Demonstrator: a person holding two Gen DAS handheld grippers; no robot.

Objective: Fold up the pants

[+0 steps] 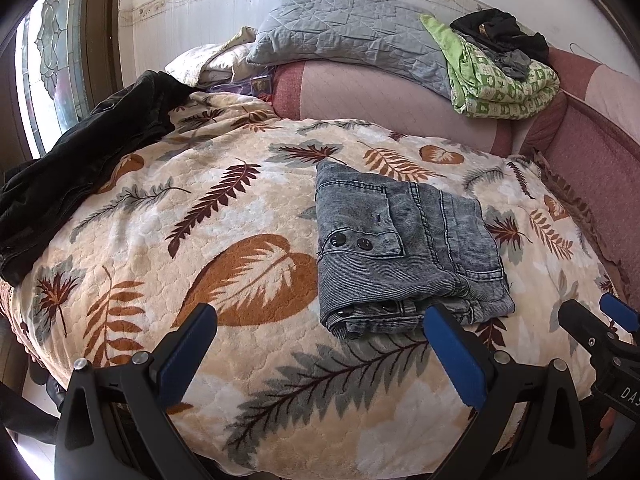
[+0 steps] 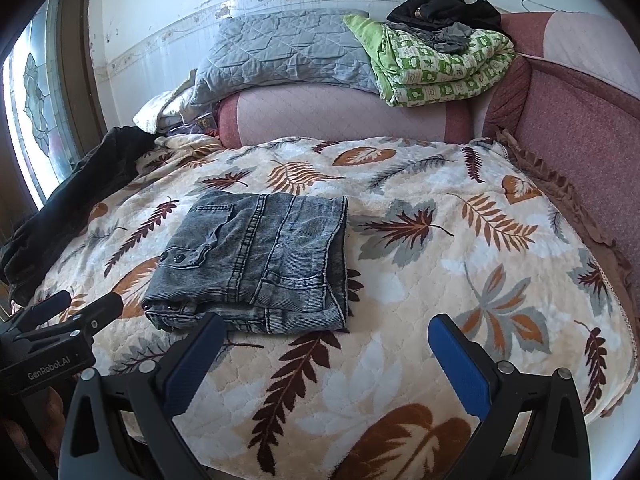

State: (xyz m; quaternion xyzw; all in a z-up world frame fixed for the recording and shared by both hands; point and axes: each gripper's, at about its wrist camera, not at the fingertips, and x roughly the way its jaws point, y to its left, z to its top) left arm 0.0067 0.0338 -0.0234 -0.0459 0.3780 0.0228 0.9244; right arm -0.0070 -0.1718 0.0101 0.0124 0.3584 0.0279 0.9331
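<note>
Grey washed-denim pants [image 1: 404,248] lie folded into a compact rectangle on a leaf-patterned blanket [image 1: 240,208]; they also show in the right wrist view [image 2: 256,264]. My left gripper [image 1: 320,316] is open and empty, just in front of the pants' near edge. My right gripper [image 2: 326,326] is open and empty, near the pants' front right corner, not touching them. The right gripper shows at the right edge of the left wrist view [image 1: 592,320], and the left gripper at the left edge of the right wrist view [image 2: 88,304].
A dark garment [image 1: 80,160] lies at the blanket's left side. Behind are a pink sofa back [image 1: 380,96], a grey quilted pillow [image 1: 344,36], a green patterned quilt [image 1: 504,76] with dark clothes on top. A window [image 1: 48,60] is at the left.
</note>
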